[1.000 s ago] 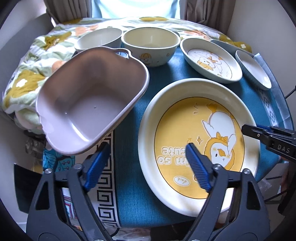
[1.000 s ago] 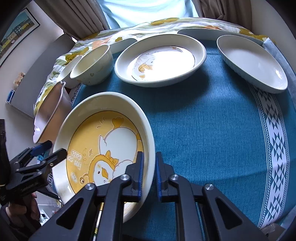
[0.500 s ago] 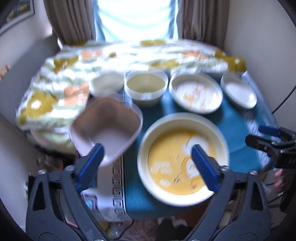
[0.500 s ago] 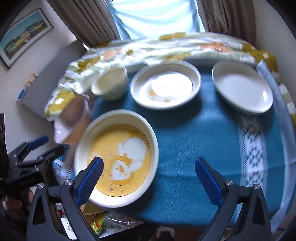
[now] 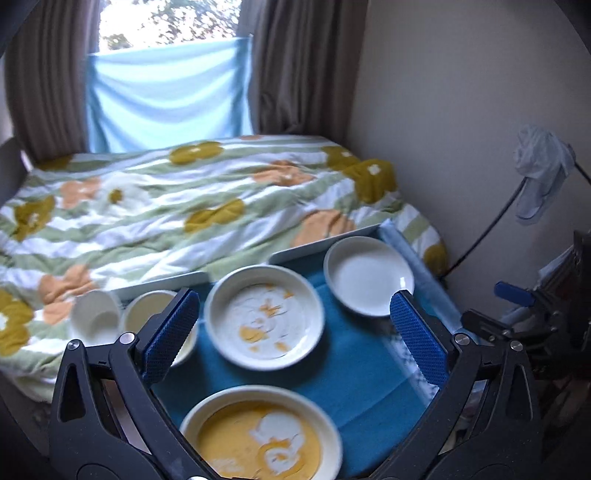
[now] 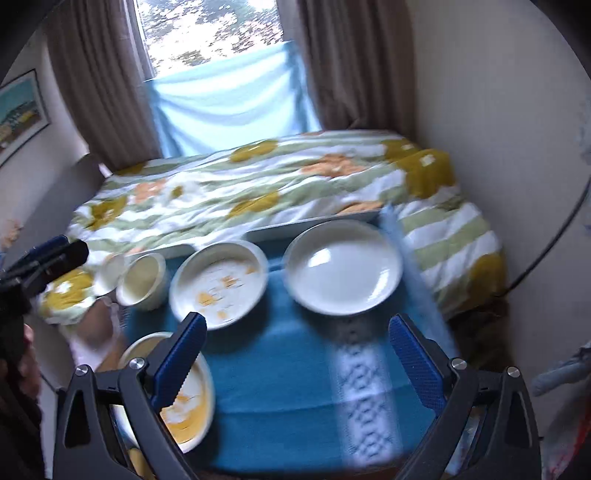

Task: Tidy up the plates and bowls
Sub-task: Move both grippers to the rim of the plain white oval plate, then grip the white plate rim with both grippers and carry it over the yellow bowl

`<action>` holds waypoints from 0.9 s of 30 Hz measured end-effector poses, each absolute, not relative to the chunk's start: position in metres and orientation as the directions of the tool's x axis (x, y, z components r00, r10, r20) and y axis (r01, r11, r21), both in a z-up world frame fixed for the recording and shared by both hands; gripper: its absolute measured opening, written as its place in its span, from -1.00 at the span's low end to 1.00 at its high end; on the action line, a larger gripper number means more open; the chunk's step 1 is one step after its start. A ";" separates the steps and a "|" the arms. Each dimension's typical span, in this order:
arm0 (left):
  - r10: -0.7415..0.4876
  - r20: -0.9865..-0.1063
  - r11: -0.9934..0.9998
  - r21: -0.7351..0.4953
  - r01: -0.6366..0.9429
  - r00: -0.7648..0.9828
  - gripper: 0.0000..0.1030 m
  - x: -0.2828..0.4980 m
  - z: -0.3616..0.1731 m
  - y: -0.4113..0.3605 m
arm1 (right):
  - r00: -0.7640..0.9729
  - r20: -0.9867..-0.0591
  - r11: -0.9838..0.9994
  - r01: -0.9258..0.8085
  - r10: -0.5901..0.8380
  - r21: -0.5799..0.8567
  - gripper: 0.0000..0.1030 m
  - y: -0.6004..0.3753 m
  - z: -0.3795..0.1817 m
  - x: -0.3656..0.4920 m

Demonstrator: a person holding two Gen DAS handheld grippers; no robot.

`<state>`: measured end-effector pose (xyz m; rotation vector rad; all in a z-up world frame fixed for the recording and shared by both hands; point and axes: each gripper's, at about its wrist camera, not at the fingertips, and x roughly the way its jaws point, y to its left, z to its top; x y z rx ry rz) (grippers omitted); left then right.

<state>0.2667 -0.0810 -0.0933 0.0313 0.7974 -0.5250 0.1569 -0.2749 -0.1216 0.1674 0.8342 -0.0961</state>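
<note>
Both held above the counter, spread wide, pinching nothing. From the left hand-held gripper: yellow plate at 6 o'clock, nearest. From the right hand-held gripper: white plate at 12 o'clock, duck plate at 10, probably next.

Both wrist cams sit pulled back, high over the near edge of the worktop, looking forward past their own claw toward the bed and window. Left one sits further left; right one faces a bit more right. Both catch the same white plate, duck plate and bed.
</note>
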 end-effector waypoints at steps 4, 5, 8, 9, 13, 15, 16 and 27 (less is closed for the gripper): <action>-0.460 -0.737 0.853 -0.210 0.478 0.495 0.99 0.305 -0.117 -0.122 | 0.627 -0.779 0.945 0.247 0.012 0.214 0.91 -0.320 -0.151 0.178; -0.460 -0.750 0.850 -0.217 0.480 0.475 0.99 0.312 -0.124 -0.131 | 0.622 -0.783 0.935 0.261 0.029 0.242 0.91 -0.331 -0.161 0.184; -0.463 -0.784 0.836 -0.232 0.497 0.413 0.99 0.337 -0.146 -0.165 | 0.607 -0.791 0.894 0.308 0.078 0.325 0.91 -0.359 -0.185 0.195; -0.466 -0.791 0.830 -0.236 0.505 0.396 0.99 0.344 -0.153 -0.175 | 0.604 -0.791 0.880 0.318 0.098 0.352 0.91 -0.365 -0.192 0.197; -0.453 -0.831 0.815 -0.237 0.529 0.324 0.97 0.378 -0.193 -0.213 | 0.573 -0.808 0.835 0.374 0.134 0.404 0.90 -0.385 -0.224 0.215; -0.431 -0.854 0.812 -0.225 0.539 0.293 0.93 0.396 -0.214 -0.232 | 0.563 -0.812 0.816 0.392 0.153 0.425 0.81 -0.396 -0.238 0.225; -0.423 -0.861 0.810 -0.221 0.543 0.281 0.86 0.402 -0.222 -0.238 | 0.557 -0.815 0.810 0.397 0.161 0.431 0.73 -0.399 -0.245 0.231; -0.363 -0.925 0.811 -0.252 0.529 0.115 -0.34 0.446 -0.305 -0.264 | 0.503 -0.847 0.805 0.423 0.172 0.415 -0.14 -0.422 -0.288 0.265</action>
